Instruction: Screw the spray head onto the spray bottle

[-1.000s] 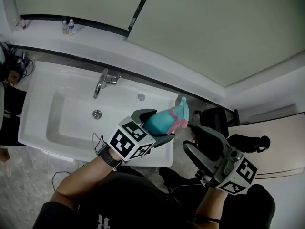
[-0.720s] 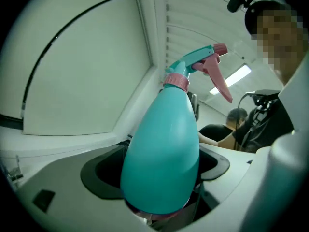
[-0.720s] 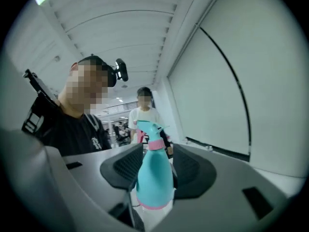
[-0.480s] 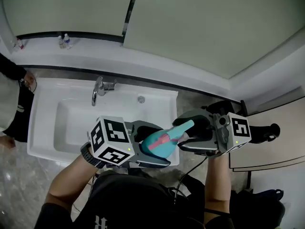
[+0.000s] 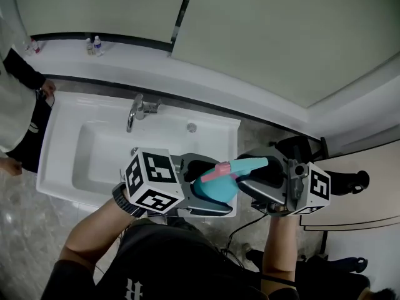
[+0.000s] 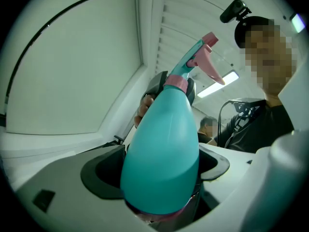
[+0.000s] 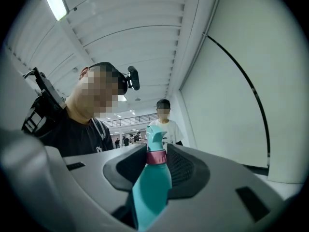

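Horizontally held spray bottle, shared between two grippers.
Seen from the head view, the spray bottle (image 5: 215, 191) lies with its long axis left to right, with its base at the left and its spray head (image 5: 249, 165) and nozzle pointing right. It hangs above the front rim of the sink (image 5: 62, 149). The left gripper (image 5: 209, 189) clamps the wide teal body between its jaws. The right gripper (image 5: 251, 174) has just been closing its jaws, which flank and touch the pink collar (image 7: 156, 157) of the spray head.
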The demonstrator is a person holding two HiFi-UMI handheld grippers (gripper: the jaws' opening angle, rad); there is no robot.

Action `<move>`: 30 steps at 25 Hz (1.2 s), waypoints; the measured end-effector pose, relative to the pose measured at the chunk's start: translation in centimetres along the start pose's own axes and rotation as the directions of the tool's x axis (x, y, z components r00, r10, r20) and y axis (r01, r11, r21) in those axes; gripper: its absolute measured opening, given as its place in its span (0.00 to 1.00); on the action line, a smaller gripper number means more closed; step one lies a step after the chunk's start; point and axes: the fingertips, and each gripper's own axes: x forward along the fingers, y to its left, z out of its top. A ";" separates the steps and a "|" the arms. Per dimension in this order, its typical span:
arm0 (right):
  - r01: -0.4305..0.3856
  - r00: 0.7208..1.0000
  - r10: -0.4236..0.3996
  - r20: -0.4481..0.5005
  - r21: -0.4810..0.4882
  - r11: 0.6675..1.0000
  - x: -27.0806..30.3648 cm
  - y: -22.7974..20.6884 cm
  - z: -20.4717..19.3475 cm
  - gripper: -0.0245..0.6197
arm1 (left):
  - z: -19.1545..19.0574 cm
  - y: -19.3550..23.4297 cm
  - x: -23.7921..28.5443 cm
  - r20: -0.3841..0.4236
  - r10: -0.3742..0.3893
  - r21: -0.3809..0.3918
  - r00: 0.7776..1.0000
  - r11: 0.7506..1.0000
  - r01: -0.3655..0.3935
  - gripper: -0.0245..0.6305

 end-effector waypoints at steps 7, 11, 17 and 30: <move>0.076 0.994 -0.081 0.069 0.078 0.994 -0.8 -0.9 0.5 0.24 | 0.1 0.3 0.1 0.001 0.038 0.040 0.999 0.998 -0.038 0.68; 0.148 0.988 -0.149 0.044 0.033 0.988 -0.9 -0.9 0.4 0.24 | 0.1 1.1 -0.5 -0.012 0.074 0.030 0.997 0.997 -0.074 0.68; 0.175 0.984 -0.175 0.003 0.002 0.984 -0.9 -0.7 0.3 0.24 | 0.6 1.2 -0.1 -0.037 0.129 0.084 0.991 0.989 -0.126 0.68; 0.617 0.777 -0.612 0.150 0.017 0.787 -0.9 -4.8 -0.7 0.24 | 1.2 6.3 -2.2 0.036 0.502 0.112 0.864 0.857 -0.502 0.68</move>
